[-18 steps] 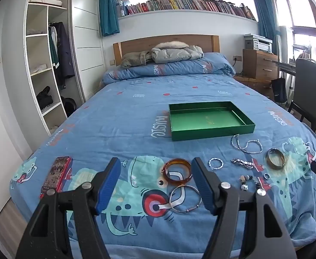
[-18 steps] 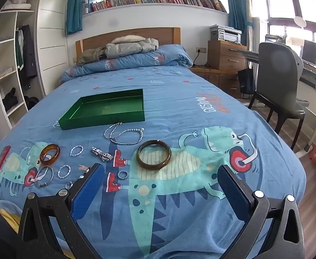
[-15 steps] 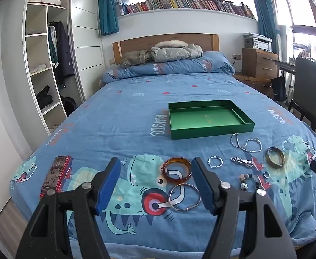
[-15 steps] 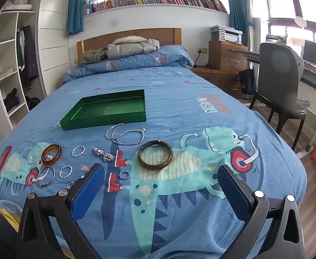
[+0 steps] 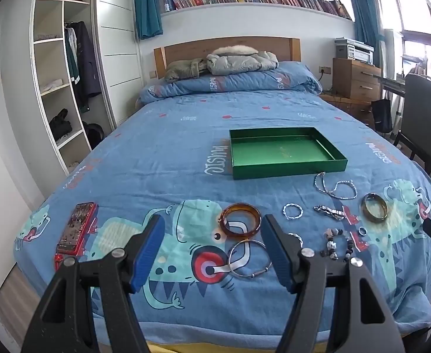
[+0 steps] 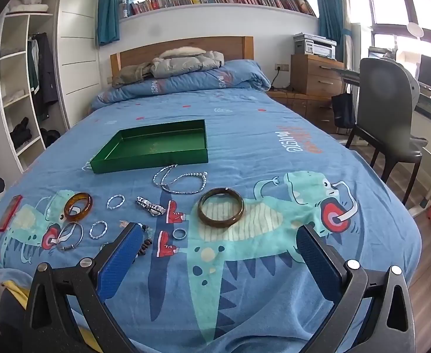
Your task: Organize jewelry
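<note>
An empty green tray (image 5: pixel 289 167) (image 6: pixel 150 160) lies on the blue bedspread. In front of it jewelry is spread out: an amber bangle (image 5: pixel 241 224) (image 6: pixel 78 206), a thin silver bangle (image 5: pixel 250 258) (image 6: pixel 70 235), a silver necklace (image 5: pixel 335 189) (image 6: pixel 180 181), a dark olive bangle (image 5: pixel 374 211) (image 6: pixel 220 210), a twisted silver ring (image 5: pixel 292 211) (image 6: pixel 115 201), a beaded bracelet (image 5: pixel 337 242) and a small ring (image 6: pixel 179 233). My left gripper (image 5: pixel 212 242) hangs open above the bed's near edge, with the amber and silver bangles showing between its fingers. My right gripper (image 6: pixel 220 250) is wide open, just short of the olive bangle.
A red phone (image 5: pixel 76 231) lies at the bed's near left corner. A white wardrobe (image 5: pixel 62 88) stands to the left; a dark chair (image 6: pixel 389 123) and a wooden dresser (image 6: pixel 315 73) stand to the right. A folded duvet and jackets (image 5: pixel 233 67) are at the headboard.
Both views have shifted slightly, with the bed sitting a little lower and closer. Both grippers stay open and no jewelry has moved.
</note>
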The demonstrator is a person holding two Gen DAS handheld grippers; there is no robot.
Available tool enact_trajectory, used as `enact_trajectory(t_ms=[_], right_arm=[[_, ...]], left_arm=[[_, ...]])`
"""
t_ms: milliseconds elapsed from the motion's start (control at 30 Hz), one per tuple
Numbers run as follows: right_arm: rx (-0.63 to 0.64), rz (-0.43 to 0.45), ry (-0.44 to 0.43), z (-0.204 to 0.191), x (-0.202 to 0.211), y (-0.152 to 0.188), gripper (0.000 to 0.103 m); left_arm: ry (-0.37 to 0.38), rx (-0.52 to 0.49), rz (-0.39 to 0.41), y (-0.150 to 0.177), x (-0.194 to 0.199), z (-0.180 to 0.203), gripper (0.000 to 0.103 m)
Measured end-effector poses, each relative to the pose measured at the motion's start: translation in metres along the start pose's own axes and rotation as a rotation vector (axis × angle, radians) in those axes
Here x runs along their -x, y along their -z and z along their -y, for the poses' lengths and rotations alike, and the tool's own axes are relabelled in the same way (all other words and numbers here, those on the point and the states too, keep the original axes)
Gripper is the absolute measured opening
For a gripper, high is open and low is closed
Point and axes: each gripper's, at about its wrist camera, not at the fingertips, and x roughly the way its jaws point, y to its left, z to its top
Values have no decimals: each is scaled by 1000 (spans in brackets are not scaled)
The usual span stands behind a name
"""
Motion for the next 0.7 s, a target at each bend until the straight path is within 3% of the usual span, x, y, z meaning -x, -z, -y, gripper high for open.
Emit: enact_trajectory(t_ms=[700], right_arm=[[-7,6,10,0,14,-4,103]], left_arm=[[-25,-7,-72,0,3,8,66]])
